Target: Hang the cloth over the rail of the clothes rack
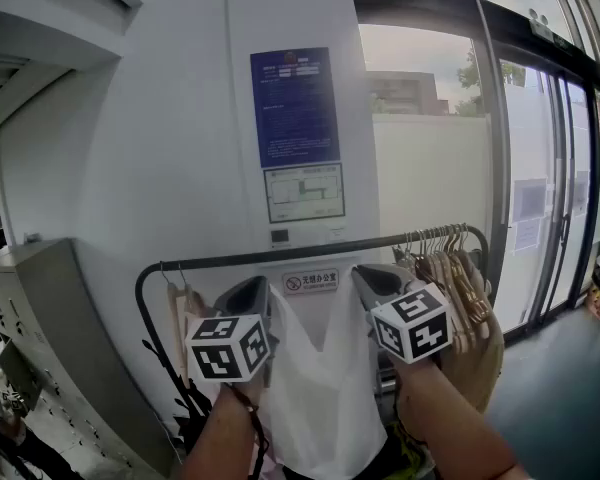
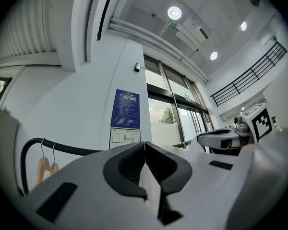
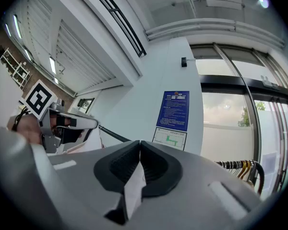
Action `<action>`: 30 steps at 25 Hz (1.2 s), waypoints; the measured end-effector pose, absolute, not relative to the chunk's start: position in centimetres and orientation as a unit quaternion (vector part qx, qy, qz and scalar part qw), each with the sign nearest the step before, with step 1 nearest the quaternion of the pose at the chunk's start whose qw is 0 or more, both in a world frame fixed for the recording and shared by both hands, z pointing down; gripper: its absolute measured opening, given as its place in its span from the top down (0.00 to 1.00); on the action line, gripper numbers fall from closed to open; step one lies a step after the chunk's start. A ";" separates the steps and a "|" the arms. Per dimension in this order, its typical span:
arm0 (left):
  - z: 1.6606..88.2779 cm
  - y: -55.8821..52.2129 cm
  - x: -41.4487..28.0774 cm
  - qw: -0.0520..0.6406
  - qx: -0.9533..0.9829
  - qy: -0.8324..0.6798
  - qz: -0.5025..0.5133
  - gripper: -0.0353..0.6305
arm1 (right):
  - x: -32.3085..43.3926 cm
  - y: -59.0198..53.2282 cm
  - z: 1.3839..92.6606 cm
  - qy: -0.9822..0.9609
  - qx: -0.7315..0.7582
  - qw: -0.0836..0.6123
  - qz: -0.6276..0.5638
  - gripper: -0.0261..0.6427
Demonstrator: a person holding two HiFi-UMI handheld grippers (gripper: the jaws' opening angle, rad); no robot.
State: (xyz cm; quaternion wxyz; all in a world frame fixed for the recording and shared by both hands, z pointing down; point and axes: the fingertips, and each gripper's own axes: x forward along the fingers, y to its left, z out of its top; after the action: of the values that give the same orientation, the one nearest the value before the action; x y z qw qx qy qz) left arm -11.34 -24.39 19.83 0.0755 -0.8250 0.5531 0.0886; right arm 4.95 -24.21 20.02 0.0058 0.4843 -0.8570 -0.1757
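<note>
The white cloth (image 1: 320,388) hangs in front of the clothes rack, spread between the two grippers. Its top edge sags in a V just below the black rail (image 1: 280,257), not over it. The left gripper (image 1: 250,296) is clenched on the cloth's left upper corner. In the left gripper view the jaws meet with a white fold (image 2: 151,191) pinched between them. The right gripper (image 1: 373,281) grasps the right upper corner in the same way, with cloth (image 3: 132,189) trapped in its closed jaws. Both forearms rise from the bottom edge, the left arm (image 1: 223,440) and the right arm (image 1: 452,423), with the grippers tilted slightly up toward the rail. A bunch of wooden hangers (image 1: 452,268) crowds the rail's right end, right beside the right gripper. Two more hangers (image 1: 180,308) hang at the left end. A blue notice (image 1: 295,108) is on the wall behind, and glass doors (image 1: 540,198) stand to the right.
</note>
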 end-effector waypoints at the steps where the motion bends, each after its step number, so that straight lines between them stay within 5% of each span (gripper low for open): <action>1: 19.8 -24.4 -11.3 0.076 -0.825 0.553 0.088 0.93 | 5.0 -24.2 20.0 -0.857 0.484 0.005 -0.176 0.95; 17: 17.2 -25.8 -13.8 0.093 -0.828 0.547 0.086 0.93 | 5.0 -25.6 18.4 -0.848 0.495 0.014 -0.188 0.95; 30: 5.3 -30.1 -20.5 0.125 -0.824 0.545 0.091 0.93 | 6.6 -30.0 4.7 -0.799 0.552 0.036 -0.236 0.95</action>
State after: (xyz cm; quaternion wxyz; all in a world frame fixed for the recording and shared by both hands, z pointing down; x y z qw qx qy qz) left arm -20.53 -30.14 5.34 0.1251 -0.8240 0.5451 0.0908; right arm 6.63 -29.97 4.75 0.0356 0.5520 -0.7989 -0.2363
